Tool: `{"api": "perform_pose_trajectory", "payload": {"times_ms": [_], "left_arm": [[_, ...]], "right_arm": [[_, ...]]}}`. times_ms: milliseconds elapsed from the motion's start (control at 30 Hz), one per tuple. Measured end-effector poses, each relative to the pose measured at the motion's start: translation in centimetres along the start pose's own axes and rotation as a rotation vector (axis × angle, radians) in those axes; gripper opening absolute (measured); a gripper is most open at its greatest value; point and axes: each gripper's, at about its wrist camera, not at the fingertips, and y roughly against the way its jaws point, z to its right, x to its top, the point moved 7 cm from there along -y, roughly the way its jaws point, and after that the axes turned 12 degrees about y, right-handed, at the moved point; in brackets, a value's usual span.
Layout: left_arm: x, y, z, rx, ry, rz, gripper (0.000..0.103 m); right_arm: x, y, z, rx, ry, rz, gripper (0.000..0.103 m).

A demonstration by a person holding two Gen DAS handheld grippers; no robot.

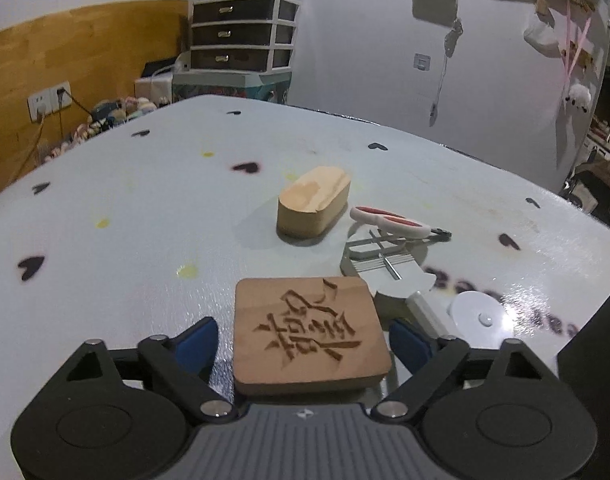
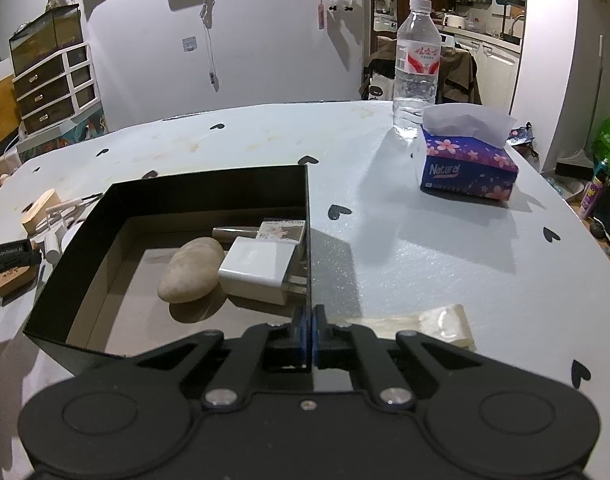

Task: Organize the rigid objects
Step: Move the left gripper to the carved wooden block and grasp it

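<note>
The right tool was clamped on the black box's right wall. Inside the box lay a stone, a white charger touching it, and a small carton behind.

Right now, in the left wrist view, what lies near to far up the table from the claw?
Carved wooden tile between the open left claw's pads, then the grey slicer tool, the red-and-white scissors, and farthest the oval wooden block.
</note>
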Motion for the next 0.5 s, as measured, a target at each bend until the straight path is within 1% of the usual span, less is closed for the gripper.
{"api": "perform_pose_trajectory", "payload": {"times_ms": [67,100,500], "left_arm": [[0.06,0.03,0.05,-0.008,-0.012,0.005,0.084],[0.09,0.09,0.08,-0.014,-0.015,0.005,0.079],[-0.32,1.00,-0.50,-0.054,-0.041,-0.017,0.079]], "right_arm": [[-0.03,0.01,0.06,0.002,-0.009,0.002,0.003],[-0.04,0.00,0.08,0.002,-0.013,0.002,0.003],[-0.10,0.17,-0.01,-0.003,-0.008,0.005,0.004]]}}
